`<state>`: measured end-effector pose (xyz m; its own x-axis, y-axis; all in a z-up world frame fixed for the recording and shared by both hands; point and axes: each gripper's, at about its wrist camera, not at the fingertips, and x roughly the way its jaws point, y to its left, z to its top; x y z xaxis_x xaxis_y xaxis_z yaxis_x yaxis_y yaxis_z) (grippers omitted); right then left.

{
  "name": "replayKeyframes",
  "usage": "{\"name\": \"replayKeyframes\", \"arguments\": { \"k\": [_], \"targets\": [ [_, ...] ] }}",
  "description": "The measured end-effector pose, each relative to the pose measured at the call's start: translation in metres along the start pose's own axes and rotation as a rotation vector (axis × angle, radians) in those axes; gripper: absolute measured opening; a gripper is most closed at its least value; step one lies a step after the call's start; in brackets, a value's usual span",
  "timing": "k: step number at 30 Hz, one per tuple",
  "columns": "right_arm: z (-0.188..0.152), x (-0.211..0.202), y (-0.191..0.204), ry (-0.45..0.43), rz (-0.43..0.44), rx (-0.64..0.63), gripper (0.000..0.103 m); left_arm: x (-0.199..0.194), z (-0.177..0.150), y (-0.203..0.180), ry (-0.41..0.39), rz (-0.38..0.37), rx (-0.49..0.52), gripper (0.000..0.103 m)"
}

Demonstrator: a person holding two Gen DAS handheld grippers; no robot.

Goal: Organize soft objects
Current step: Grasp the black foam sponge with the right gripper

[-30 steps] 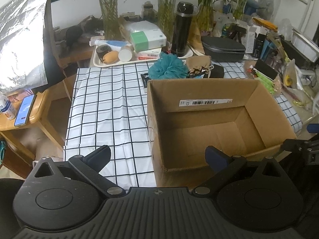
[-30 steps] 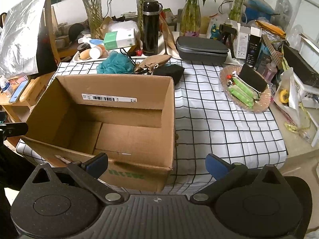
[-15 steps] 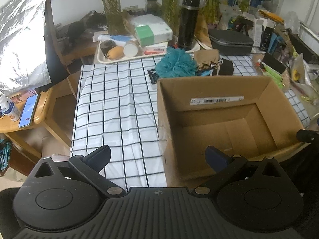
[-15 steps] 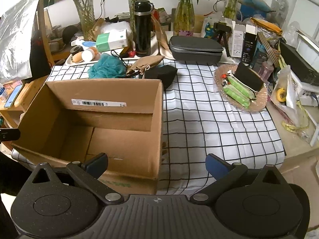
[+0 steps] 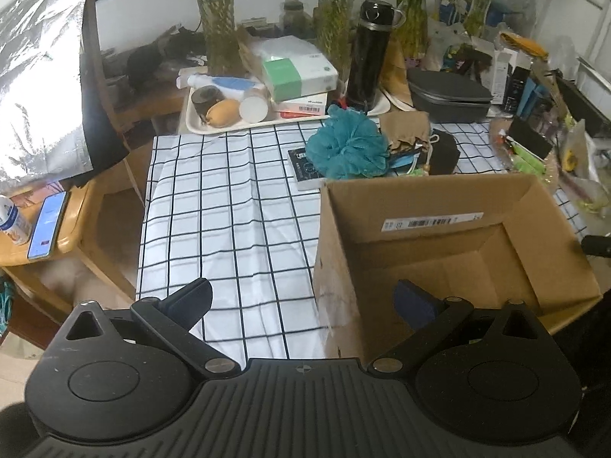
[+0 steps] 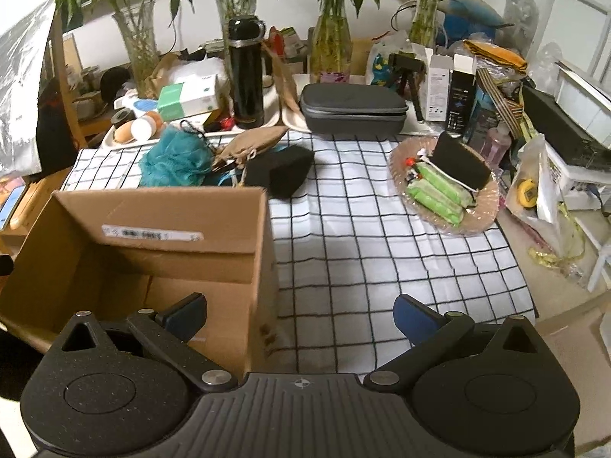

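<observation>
An open cardboard box (image 5: pixel 450 252) (image 6: pixel 152 236) stands empty on the checked tablecloth. Behind it lie a teal bath pouf (image 5: pixel 345 147) (image 6: pixel 173 158), a tan drawstring pouch (image 5: pixel 404 131) (image 6: pixel 252 143) and a black sponge block (image 5: pixel 443 152) (image 6: pixel 280 170). My left gripper (image 5: pixel 301 299) is open over the box's near left corner, holding nothing. My right gripper (image 6: pixel 299 311) is open at the box's near right wall, also with nothing in it. A second black sponge (image 6: pixel 460 162) rests on a glass plate (image 6: pixel 485 206) with green packets.
A tray (image 5: pixel 229 122) of bottles, a tissue box (image 5: pixel 294 68), a black flask (image 5: pixel 368 51) (image 6: pixel 246 70), a grey case (image 6: pixel 353 108) and plant vases crowd the back edge. A wooden side table (image 5: pixel 65 233) with a phone stands left. Clutter lines the right side.
Both grippers have drifted apart: the left view shifted left so the box sits further right, and the right view shifted right, showing more tablecloth. Both stay open.
</observation>
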<state>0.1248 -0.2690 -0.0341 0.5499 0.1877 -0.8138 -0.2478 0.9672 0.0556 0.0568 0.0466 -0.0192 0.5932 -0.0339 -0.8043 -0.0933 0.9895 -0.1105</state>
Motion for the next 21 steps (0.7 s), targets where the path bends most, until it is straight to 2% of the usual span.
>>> {"name": "replayKeyframes", "arguments": {
  "k": [8,12,17,21],
  "targets": [
    [0.016,0.015,-0.017,-0.05,-0.021,0.042,0.103,0.014,0.014,0.005,0.05,-0.043,0.036,0.103],
    [0.022,0.023,-0.022,-0.086,-0.039,0.05,0.103,0.022,0.021,0.005,0.039,-0.026,0.058,0.103],
    [0.033,0.039,-0.032,-0.114,-0.027,0.081,0.103,0.032,0.034,0.01,0.041,-0.028,0.039,0.103],
    [0.046,0.054,-0.036,-0.097,-0.003,0.065,0.103,0.038,0.045,0.015,0.005,-0.029,0.032,0.103]
  ]
}}
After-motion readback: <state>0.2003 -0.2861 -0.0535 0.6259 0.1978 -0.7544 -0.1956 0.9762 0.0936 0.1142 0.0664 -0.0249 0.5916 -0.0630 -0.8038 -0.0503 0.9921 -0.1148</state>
